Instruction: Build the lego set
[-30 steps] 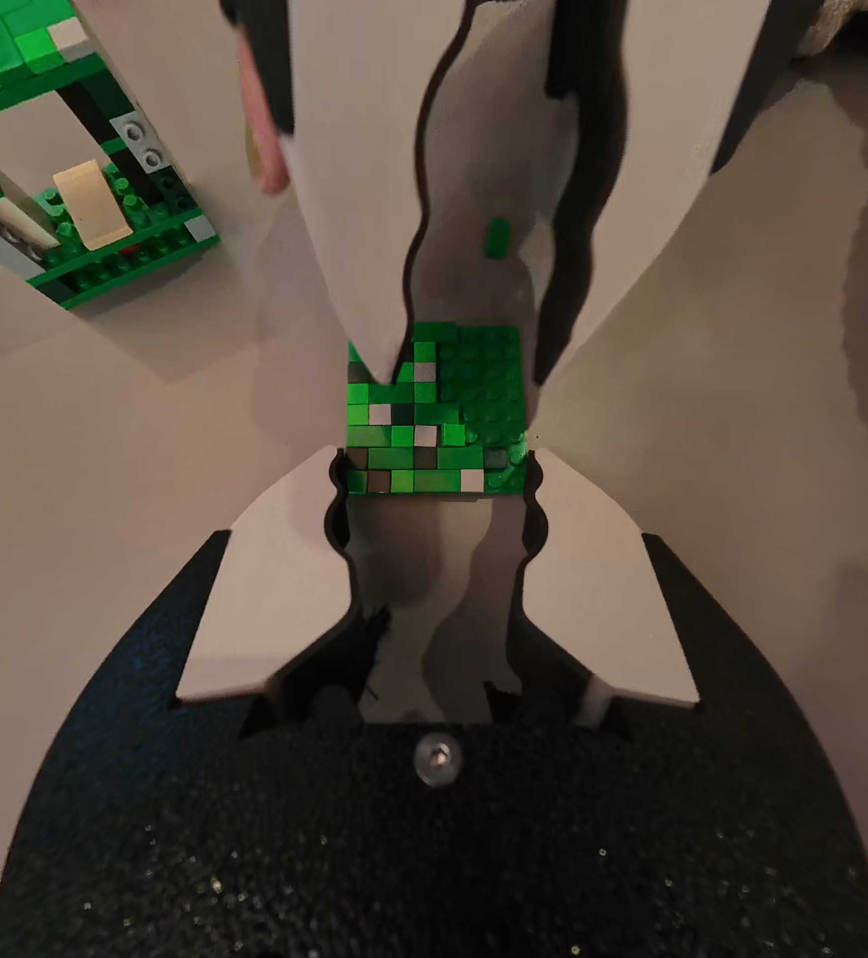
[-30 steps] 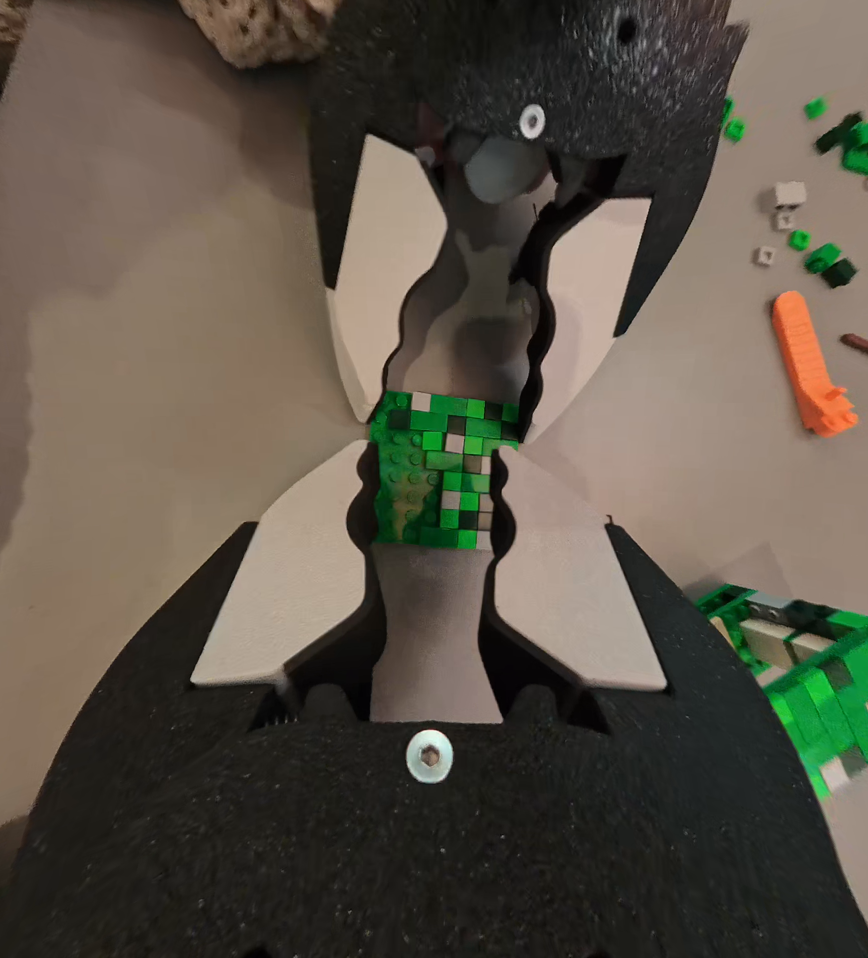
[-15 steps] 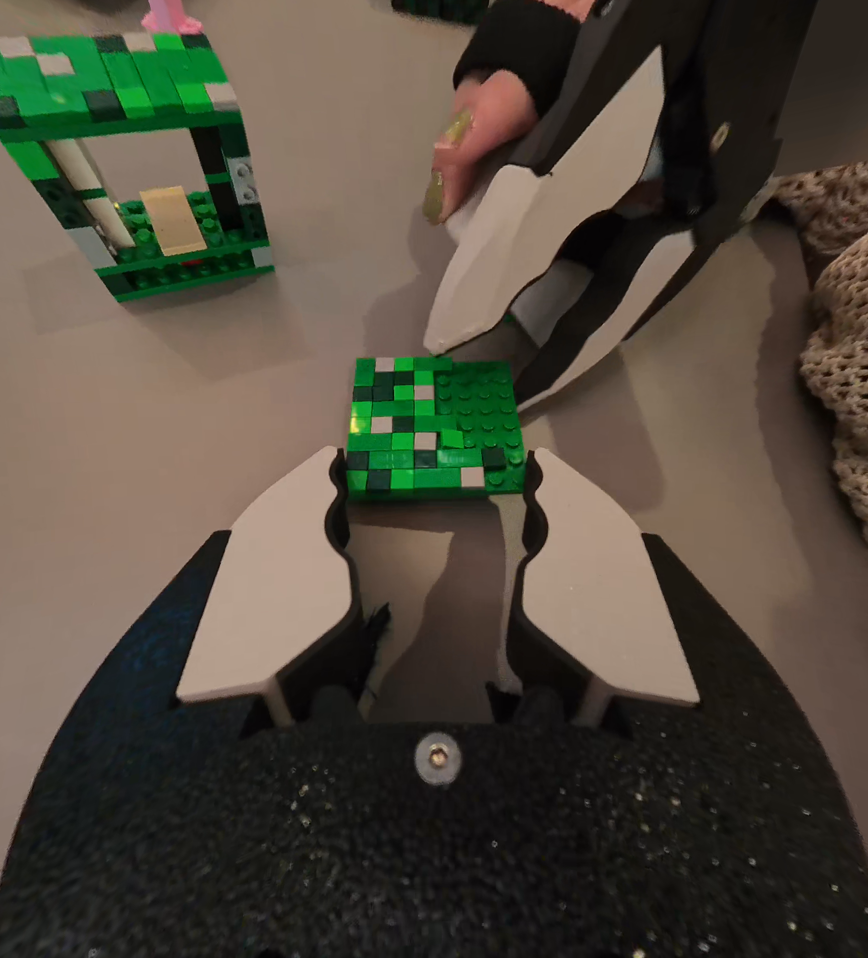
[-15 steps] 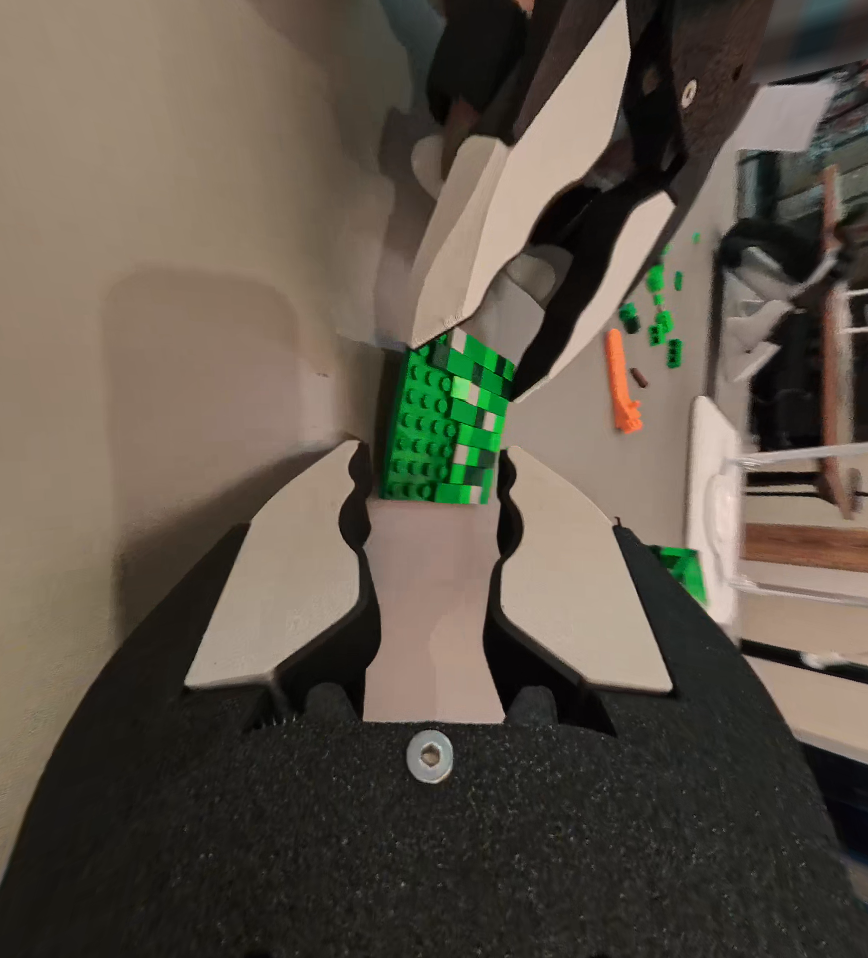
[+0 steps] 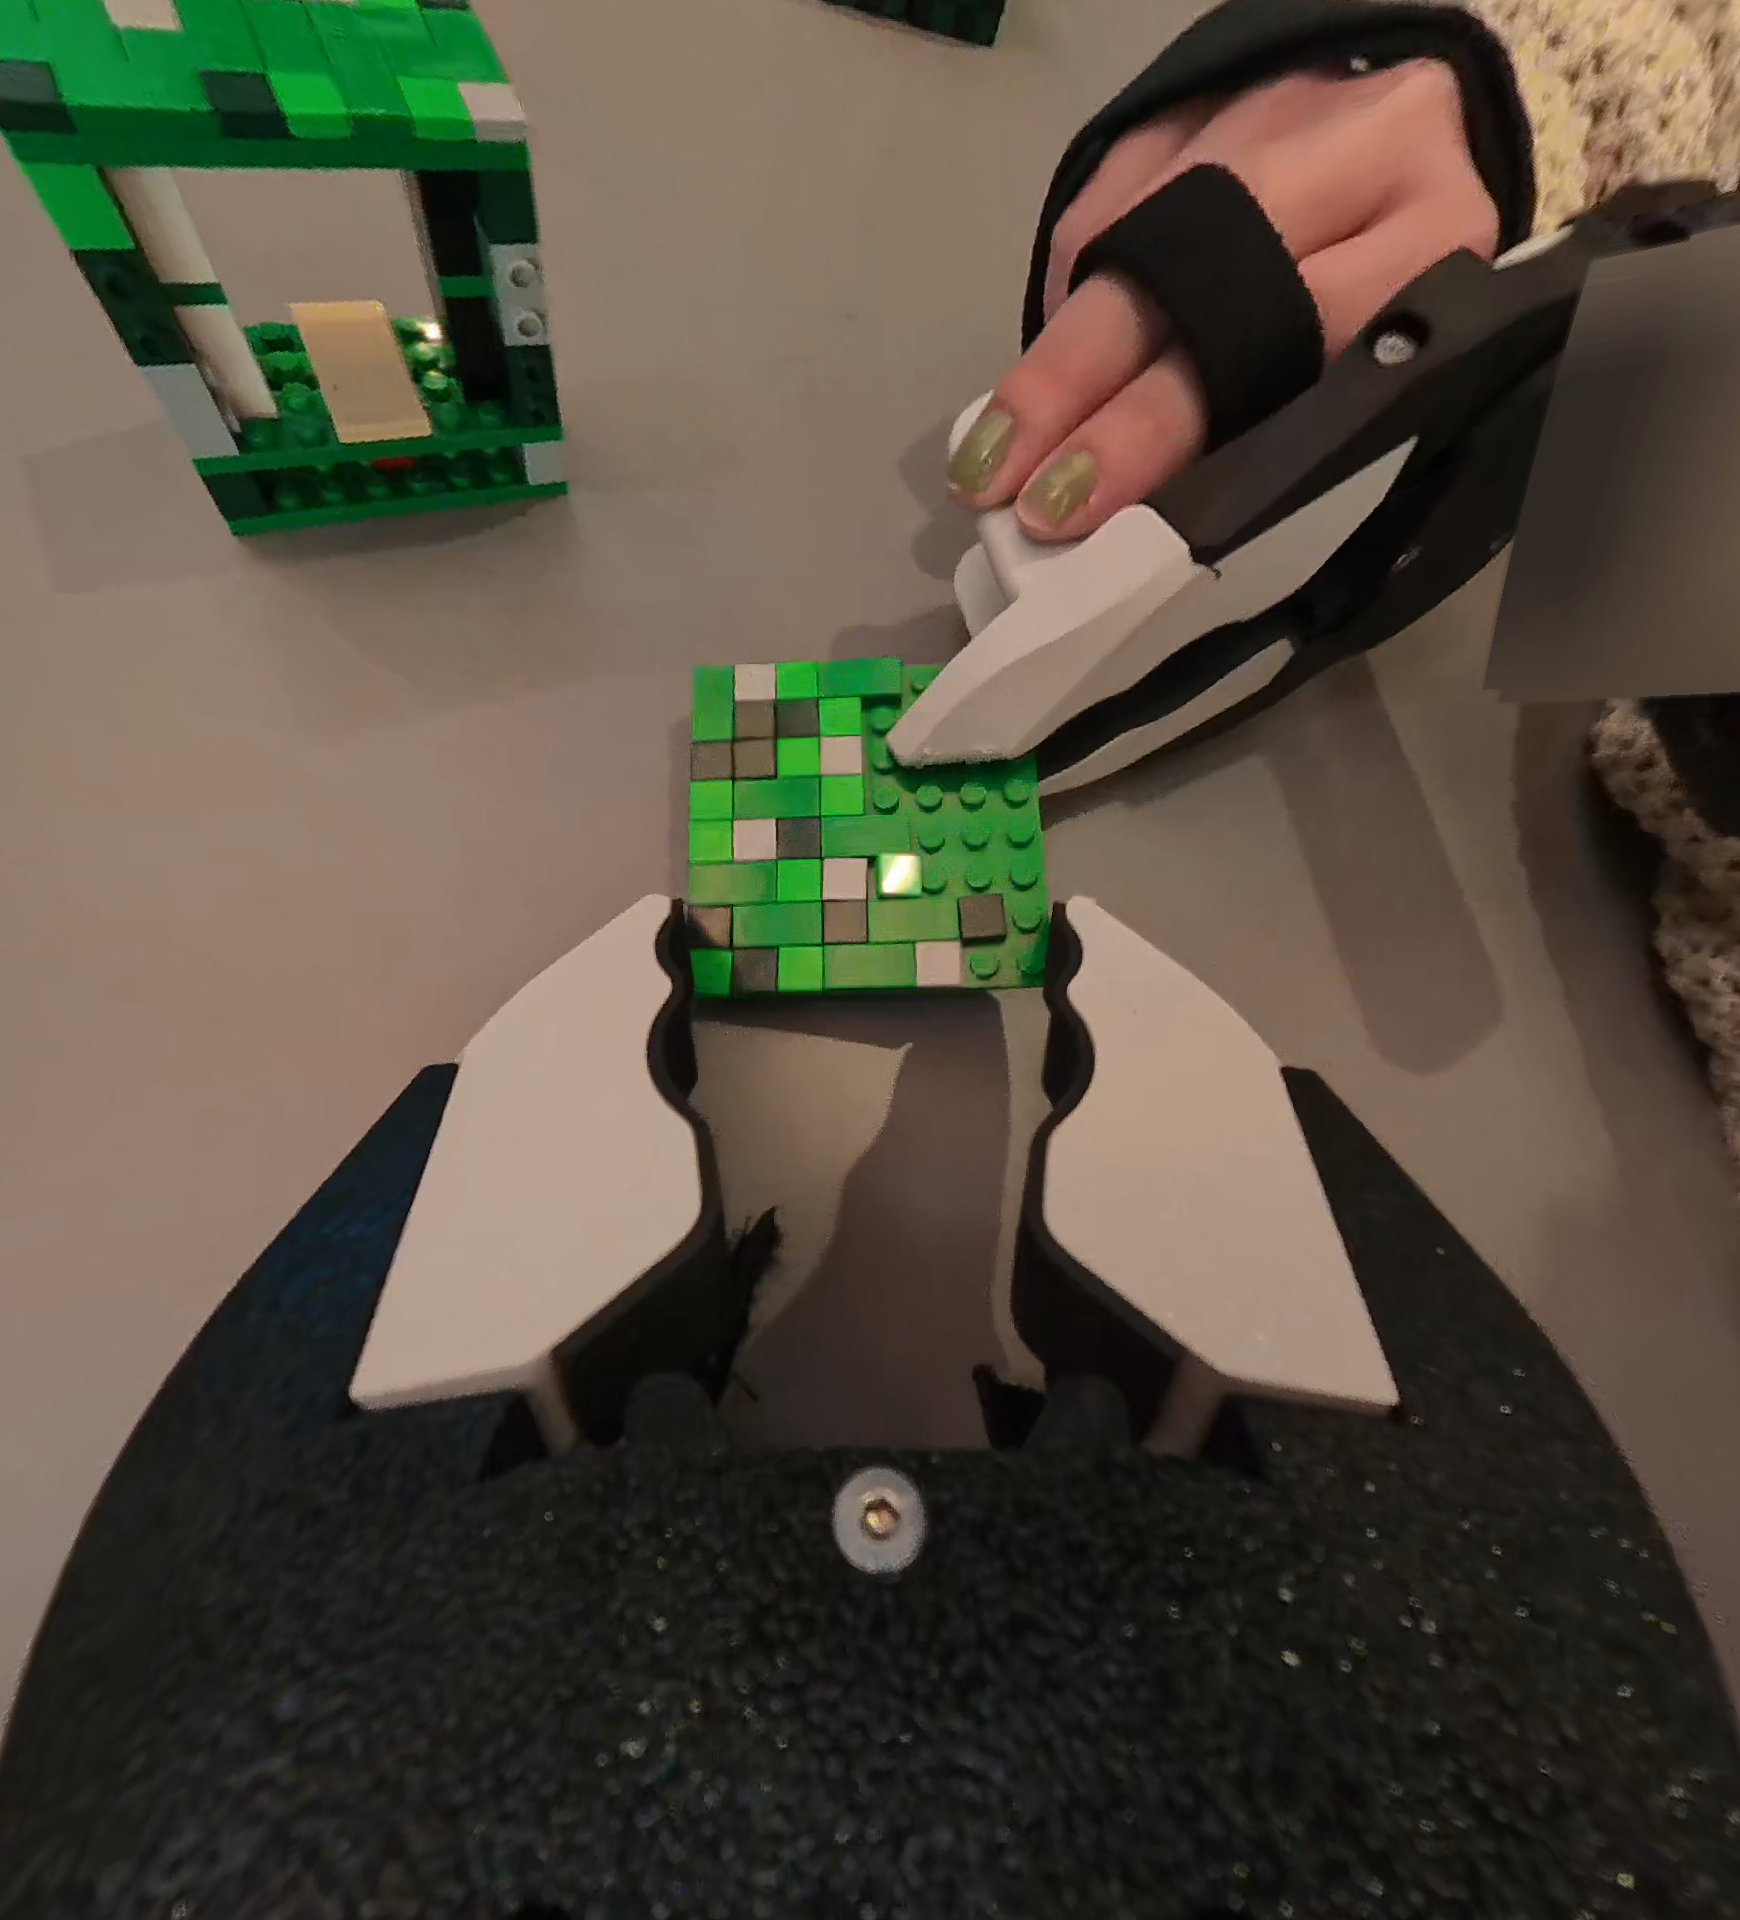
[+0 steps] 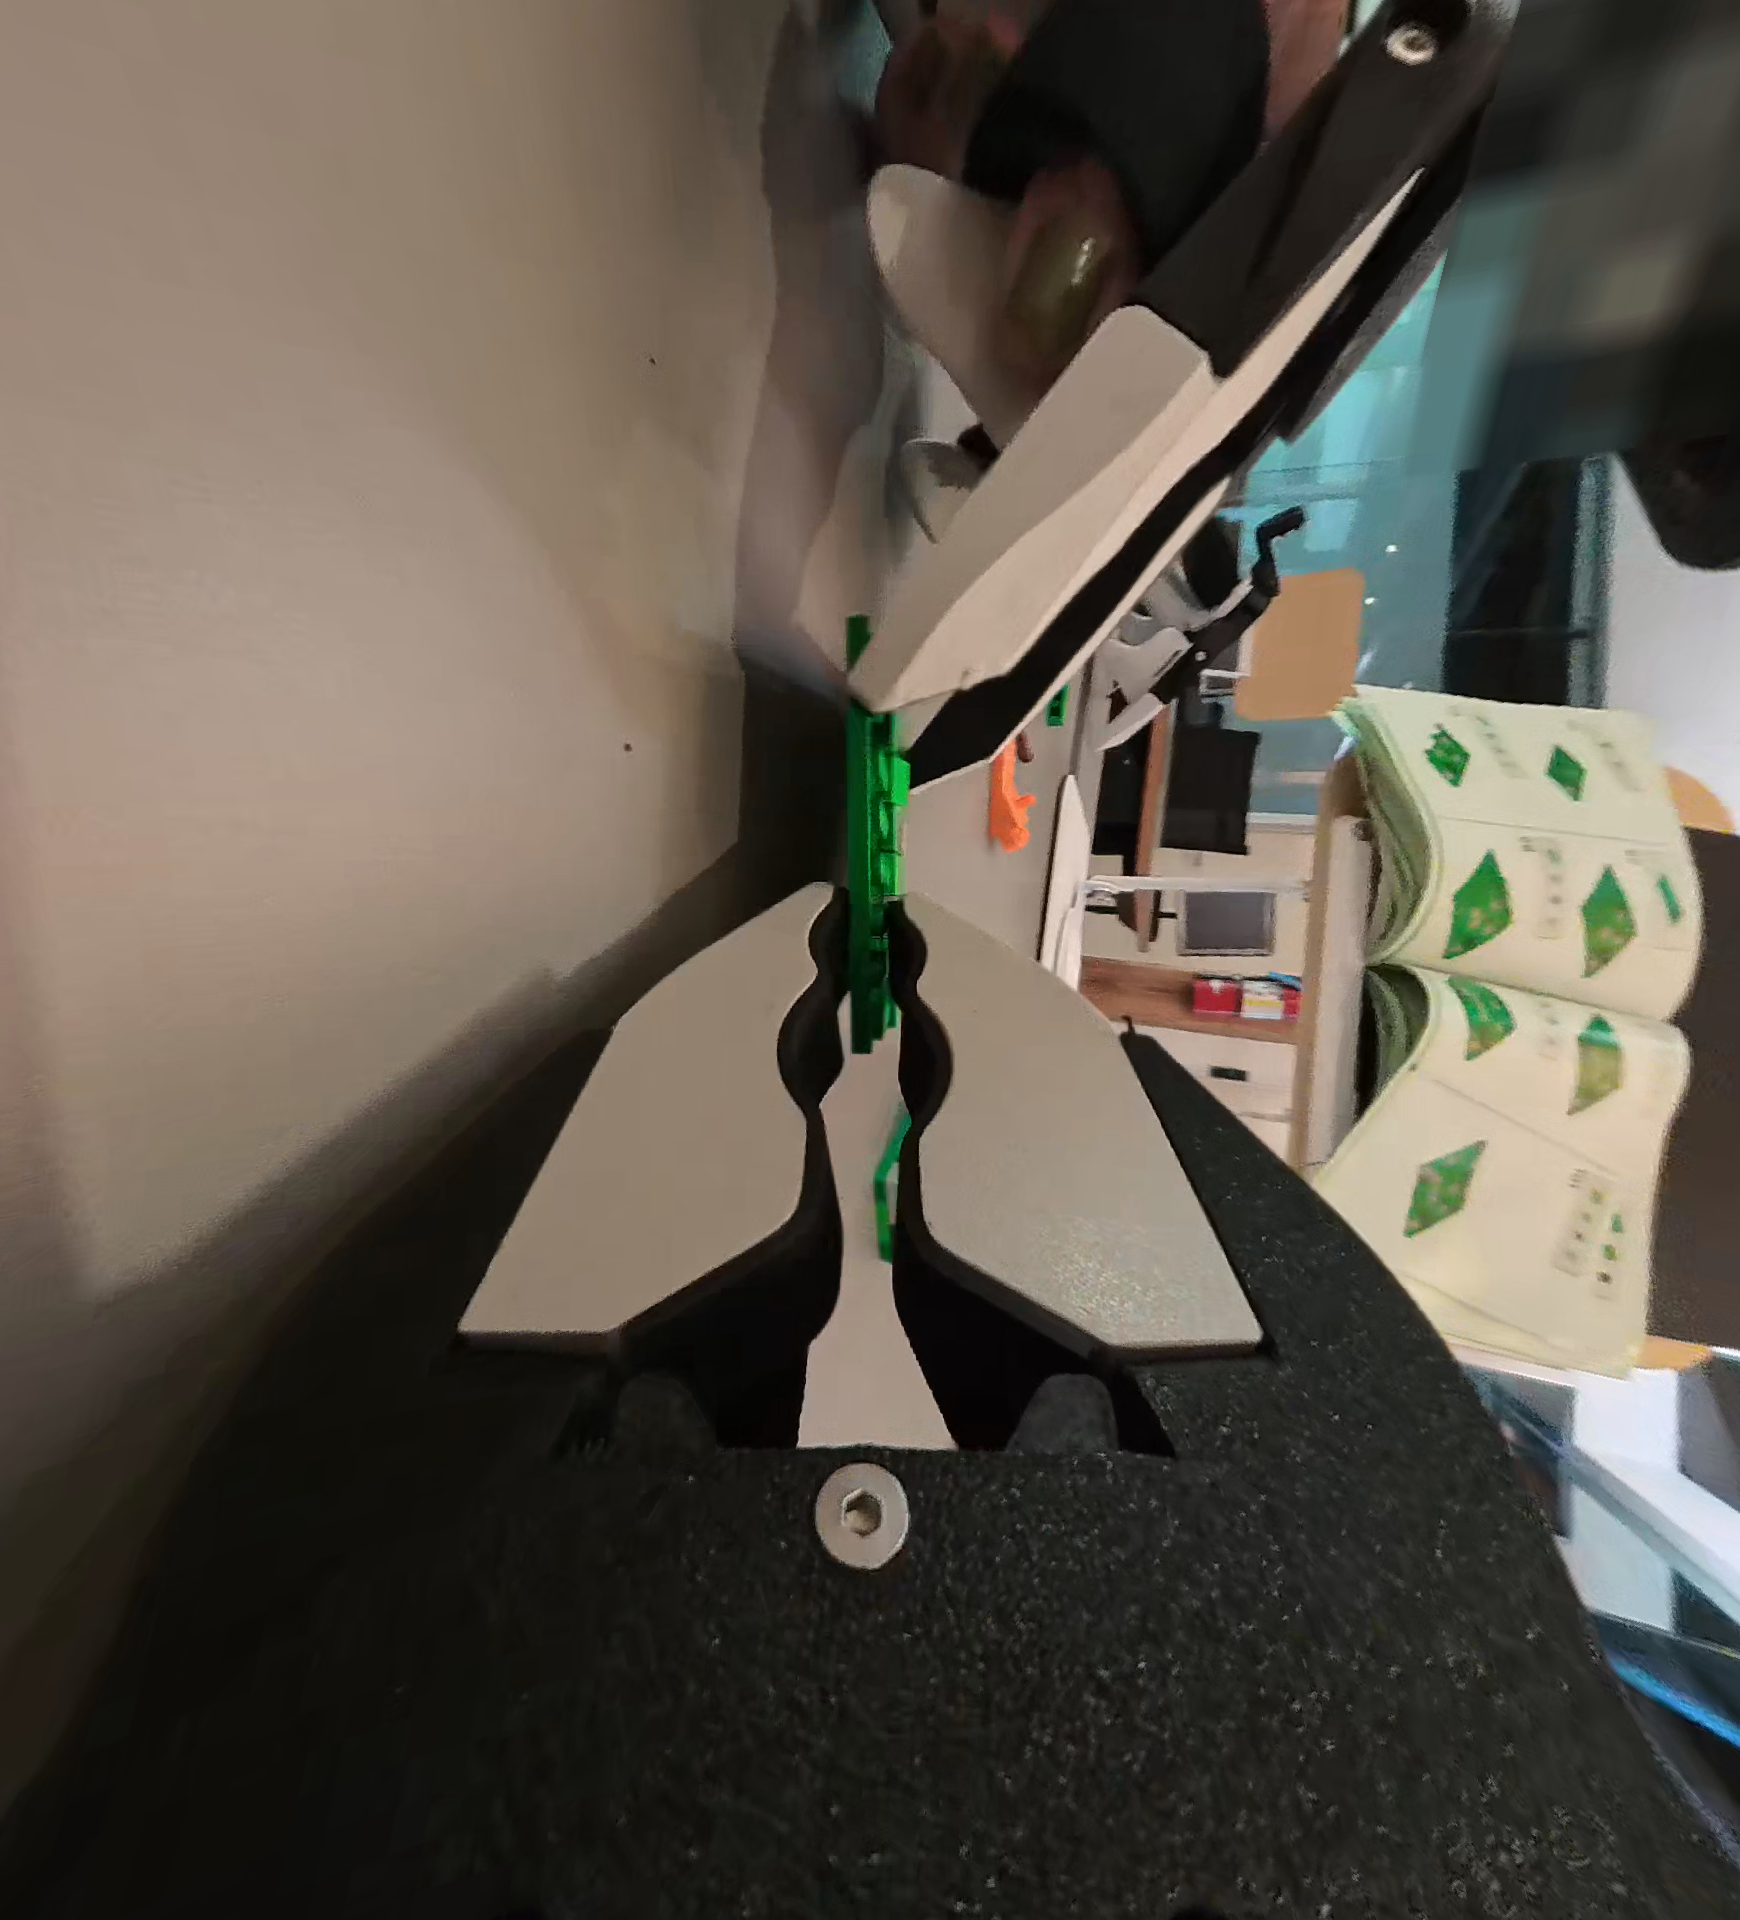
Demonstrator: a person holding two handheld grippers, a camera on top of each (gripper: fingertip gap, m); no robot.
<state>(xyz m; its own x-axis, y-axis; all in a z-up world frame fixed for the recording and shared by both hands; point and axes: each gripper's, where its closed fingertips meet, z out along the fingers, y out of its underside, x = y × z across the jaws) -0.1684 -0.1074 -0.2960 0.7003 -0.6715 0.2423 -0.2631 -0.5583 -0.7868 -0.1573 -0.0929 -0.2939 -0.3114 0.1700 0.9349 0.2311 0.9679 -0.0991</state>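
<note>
Green tiled plate (image 5: 866,831) over the grey table (image 5: 326,779) is clamped across its near corners by the left gripper (image 5: 866,935) jaws, while only the right wrist view shows the right gripper (image 6: 861,920) jaws pinching its thin edge, with an open booklet (image 6: 1520,987) beyond.

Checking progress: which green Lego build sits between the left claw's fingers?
The flat tiled plate; the hollow frame build stands upright, off to the far left, untouched.

One flat green square Lego plate (image 5: 871,842) part-covered with tiles; one tall green open-frame Lego build (image 5: 294,260); two black-and-white two-finger grippers (image 5: 871,920) (image 6: 861,914); one orange plastic brick separator (image 6: 1009,805); one open instruction booklet (image 6: 1510,997), seemingly.
</note>
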